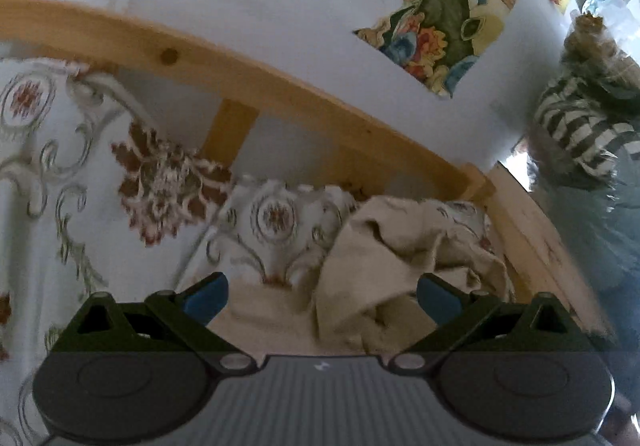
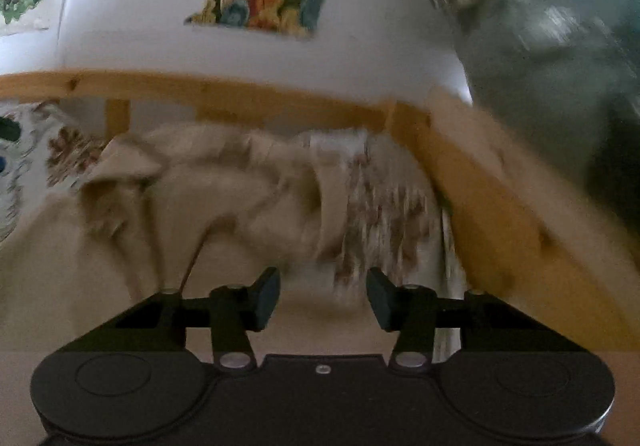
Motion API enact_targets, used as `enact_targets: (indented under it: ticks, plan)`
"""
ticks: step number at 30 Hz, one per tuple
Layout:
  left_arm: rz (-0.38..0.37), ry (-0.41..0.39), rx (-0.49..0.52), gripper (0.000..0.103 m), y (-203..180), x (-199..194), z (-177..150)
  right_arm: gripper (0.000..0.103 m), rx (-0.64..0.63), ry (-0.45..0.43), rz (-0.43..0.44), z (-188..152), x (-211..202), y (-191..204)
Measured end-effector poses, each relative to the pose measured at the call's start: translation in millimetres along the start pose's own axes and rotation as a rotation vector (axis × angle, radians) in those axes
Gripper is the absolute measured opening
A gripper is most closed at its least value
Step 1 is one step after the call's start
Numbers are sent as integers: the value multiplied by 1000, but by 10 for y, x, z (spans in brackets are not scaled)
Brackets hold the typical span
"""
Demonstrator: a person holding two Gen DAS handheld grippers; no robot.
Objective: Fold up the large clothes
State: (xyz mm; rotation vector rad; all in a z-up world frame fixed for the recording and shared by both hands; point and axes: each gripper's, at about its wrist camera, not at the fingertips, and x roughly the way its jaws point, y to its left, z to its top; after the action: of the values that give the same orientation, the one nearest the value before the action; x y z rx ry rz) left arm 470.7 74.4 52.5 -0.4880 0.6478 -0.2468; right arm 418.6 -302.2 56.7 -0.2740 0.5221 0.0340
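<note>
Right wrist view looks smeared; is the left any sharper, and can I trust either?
Right wrist: heavy motion blur, the beige garment and bed rail streaked. Left wrist: sharper, garment folds readable, edges soft; both dim, fisheye-bent.

The garment [image 1: 404, 262] is soft, matt beige cloth, heavily creased. Beneath it the bedcover [image 1: 60, 166] is woven cloth with a printed floral pattern. The bed frame [image 1: 280, 86] at centre is pale, knotty, smooth wood. Upper right, a poster [image 1: 444, 14] looks like paper.
</note>
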Motion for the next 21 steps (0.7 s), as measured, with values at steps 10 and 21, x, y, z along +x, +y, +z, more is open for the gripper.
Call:
enact_targets:
  ticks: [10,21]
  plan:
    - [75,31,39,102,-399,681,342,47,32,-128,3,332,1192,-95]
    - [78,71,37,102,-443,1278,334,11,-341,-425,-100,-592,279,117]
